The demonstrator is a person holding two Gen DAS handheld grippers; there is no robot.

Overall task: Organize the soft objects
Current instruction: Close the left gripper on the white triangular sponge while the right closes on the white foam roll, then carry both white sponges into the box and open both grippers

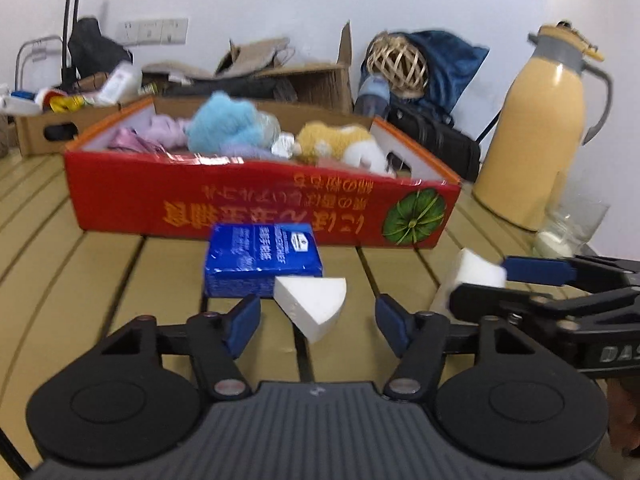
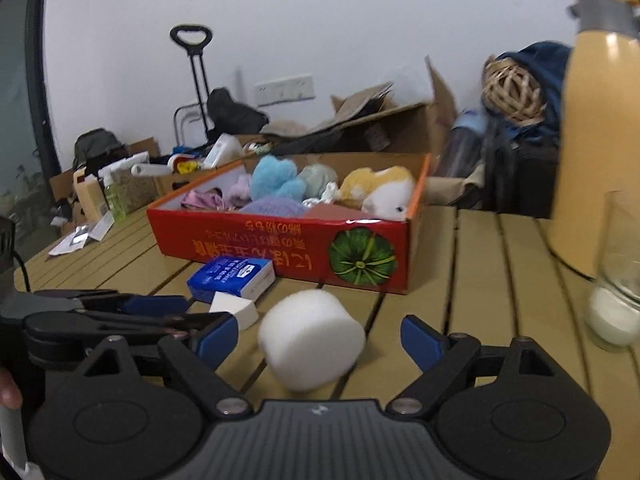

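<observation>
A red cardboard box [image 1: 256, 208] holds plush toys and cloths; it also shows in the right wrist view [image 2: 280, 248]. A white foam wedge [image 1: 314, 306] lies on the slatted table between the open fingers of my left gripper [image 1: 318, 322]. A blue tissue pack [image 1: 260, 258] lies just behind it. A white round foam cylinder [image 2: 312, 340] lies between the open fingers of my right gripper [image 2: 320, 338]; neither finger touches it. In the left wrist view the cylinder [image 1: 476, 274] sits at the right gripper's fingertips. The wedge [image 2: 236, 310] and tissue pack [image 2: 232, 278] show left in the right wrist view.
A yellow thermos jug [image 1: 536, 136] and a glass with white contents [image 2: 618, 276] stand at the right. Open cardboard boxes [image 1: 304, 76], a blue bag with a wicker ball [image 1: 400, 64] and clutter sit behind the red box. The left gripper's body [image 2: 100, 316] lies close beside the right one.
</observation>
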